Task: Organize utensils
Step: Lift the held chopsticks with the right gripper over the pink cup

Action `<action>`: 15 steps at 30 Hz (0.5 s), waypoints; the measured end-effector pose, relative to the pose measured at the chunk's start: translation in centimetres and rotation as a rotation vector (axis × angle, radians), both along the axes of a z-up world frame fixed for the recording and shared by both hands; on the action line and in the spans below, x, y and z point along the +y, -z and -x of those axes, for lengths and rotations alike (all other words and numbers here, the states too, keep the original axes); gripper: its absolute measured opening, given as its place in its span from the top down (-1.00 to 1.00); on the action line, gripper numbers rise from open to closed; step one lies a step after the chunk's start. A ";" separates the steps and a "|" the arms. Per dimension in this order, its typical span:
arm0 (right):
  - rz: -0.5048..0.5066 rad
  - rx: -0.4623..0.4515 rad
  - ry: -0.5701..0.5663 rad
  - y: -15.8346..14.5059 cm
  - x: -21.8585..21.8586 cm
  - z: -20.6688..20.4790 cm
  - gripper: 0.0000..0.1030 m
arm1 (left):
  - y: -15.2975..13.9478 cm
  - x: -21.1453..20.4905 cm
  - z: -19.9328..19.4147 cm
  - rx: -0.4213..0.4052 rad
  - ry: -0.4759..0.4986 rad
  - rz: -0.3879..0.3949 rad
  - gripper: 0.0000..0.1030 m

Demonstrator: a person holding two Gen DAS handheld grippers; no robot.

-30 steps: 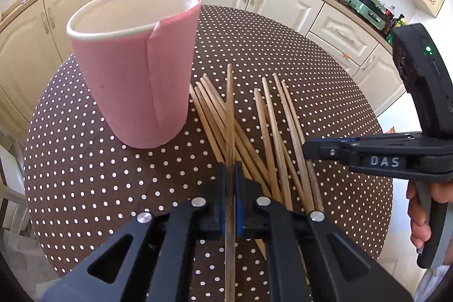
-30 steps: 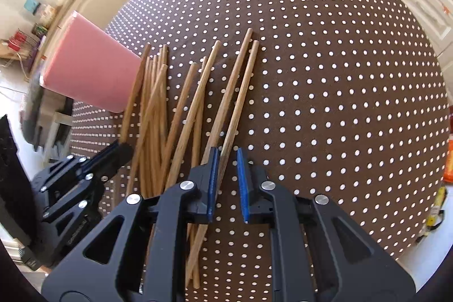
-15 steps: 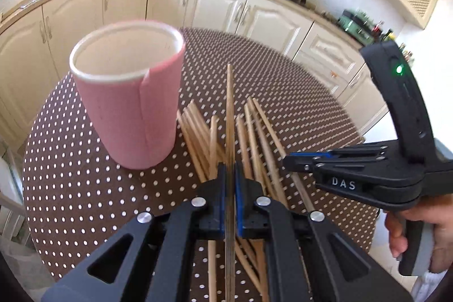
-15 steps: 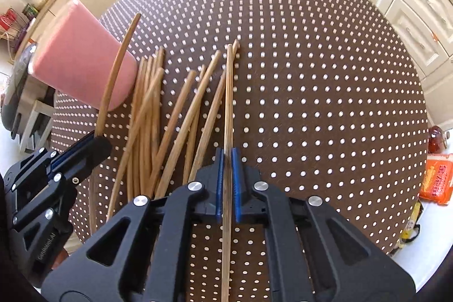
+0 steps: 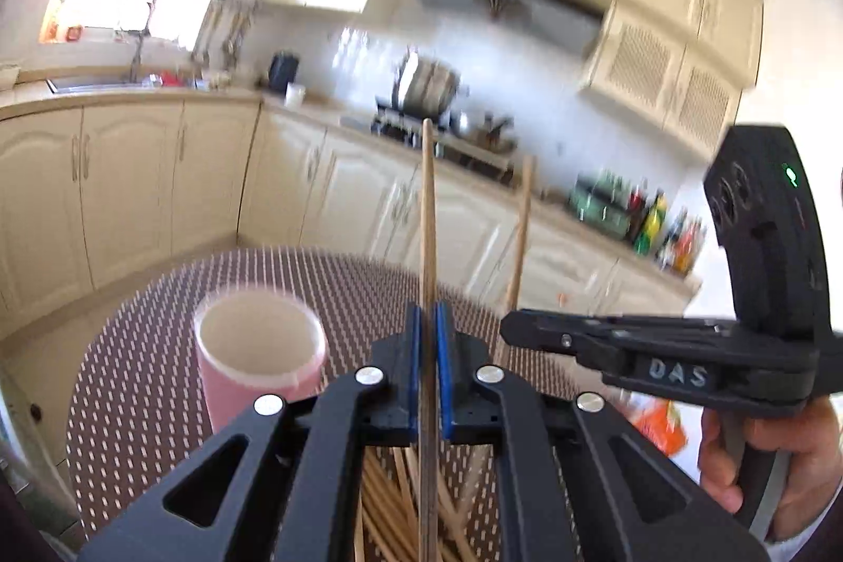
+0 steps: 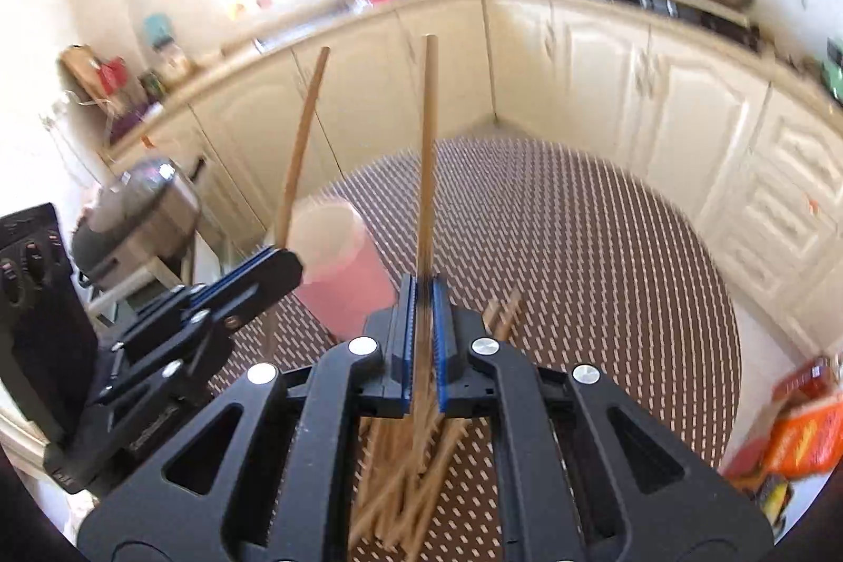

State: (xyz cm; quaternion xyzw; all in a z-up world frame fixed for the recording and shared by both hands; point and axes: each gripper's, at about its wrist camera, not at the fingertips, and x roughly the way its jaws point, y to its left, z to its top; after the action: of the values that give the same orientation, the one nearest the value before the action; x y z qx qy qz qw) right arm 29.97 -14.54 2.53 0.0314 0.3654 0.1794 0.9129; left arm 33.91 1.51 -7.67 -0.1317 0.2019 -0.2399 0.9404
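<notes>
Ahead-left of both tongs, pink cup (image 5: pixel 258 351) waiting; left tongs (image 5: pixel 428 372) and right tongs (image 6: pixel 420 341) each pinching one chopstick (image 5: pixel 428 214), raised for dropping in.

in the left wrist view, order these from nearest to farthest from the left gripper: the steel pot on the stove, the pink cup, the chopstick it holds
1. The chopstick, clamped between the pads of the left gripper, sticking up the middle.
2. The pink cup, on the dotted table, just left of the fingers.
3. The steel pot, far back on the stove, by the wall.
</notes>
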 end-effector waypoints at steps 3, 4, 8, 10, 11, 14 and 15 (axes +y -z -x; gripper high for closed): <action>-0.015 -0.070 -0.019 -1.7 1.1 0.0 0.87 | -1.2 0.8 -0.5 -0.060 -0.037 0.031 0.88; -0.019 -0.091 -0.022 -2.3 1.6 -0.1 0.87 | -1.6 1.2 -0.8 -0.076 -0.044 0.044 0.88; -0.032 -0.147 -0.032 -3.7 1.2 -1.0 0.87 | -3.2 2.2 -1.5 -0.168 -0.107 0.068 0.88; -0.028 -0.165 -0.030 -4.2 1.9 -1.4 0.87 | -3.8 2.8 -1.8 -0.213 -0.144 0.069 0.88; -0.028 -0.175 -0.029 -4.5 2.2 -1.7 0.87 | -4.3 3.2 -1.6 -0.234 -0.157 0.074 0.88; -0.059 -0.194 -0.032 -5.5 2.3 -2.2 0.87 | -5.4 4.2 -2.4 -0.288 -0.194 0.105 0.88; -0.063 -0.204 -0.033 -5.9 2.3 -2.4 0.87 | -5.7 4.6 -2.6 -0.309 -0.204 0.109 0.88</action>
State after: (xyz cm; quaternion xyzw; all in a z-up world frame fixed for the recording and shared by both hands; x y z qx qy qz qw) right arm 32.33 -12.20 8.42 0.0358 0.2653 0.2081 0.9408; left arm 36.51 6.12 -1.96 -0.1640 0.0273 -0.1711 0.9711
